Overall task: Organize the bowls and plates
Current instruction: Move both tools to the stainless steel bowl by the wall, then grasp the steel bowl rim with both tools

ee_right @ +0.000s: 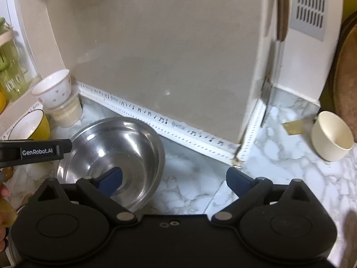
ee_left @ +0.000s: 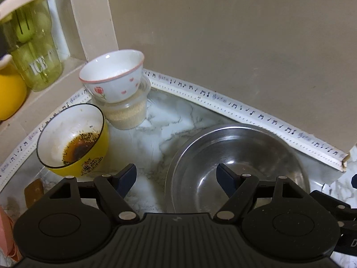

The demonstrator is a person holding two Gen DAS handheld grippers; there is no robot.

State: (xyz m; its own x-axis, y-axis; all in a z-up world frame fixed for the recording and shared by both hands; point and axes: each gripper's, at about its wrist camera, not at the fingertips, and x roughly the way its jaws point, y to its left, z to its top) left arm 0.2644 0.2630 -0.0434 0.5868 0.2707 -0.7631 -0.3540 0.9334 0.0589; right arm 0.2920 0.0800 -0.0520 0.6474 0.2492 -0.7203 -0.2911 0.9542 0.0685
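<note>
A steel bowl [ee_left: 241, 156] [ee_right: 111, 149] sits empty on the marble counter [ee_left: 151, 138]. My left gripper [ee_left: 176, 176] is open over the bowl's left rim, one finger above the inside and one outside. My right gripper [ee_right: 175, 178] is open over the opposite rim in the same way. Neither pair of pads presses on the rim. A yellow bowl [ee_left: 71, 138] [ee_right: 29, 125] with dark sauce dregs leans at the left. Behind it a white bowl with pink flowers [ee_left: 113, 78] [ee_right: 53, 91] rests tilted on a clear tub of grains [ee_left: 129, 114].
A beige panel [ee_left: 223, 44] edged with a white note-printed strip [ee_left: 245, 109] closes off the back. A green bottle [ee_left: 31, 44] stands on a ledge at the left. At the right, a cream cup [ee_right: 332, 136] lies beside a white vented appliance [ee_right: 310, 6] and a wooden board [ee_right: 348, 67].
</note>
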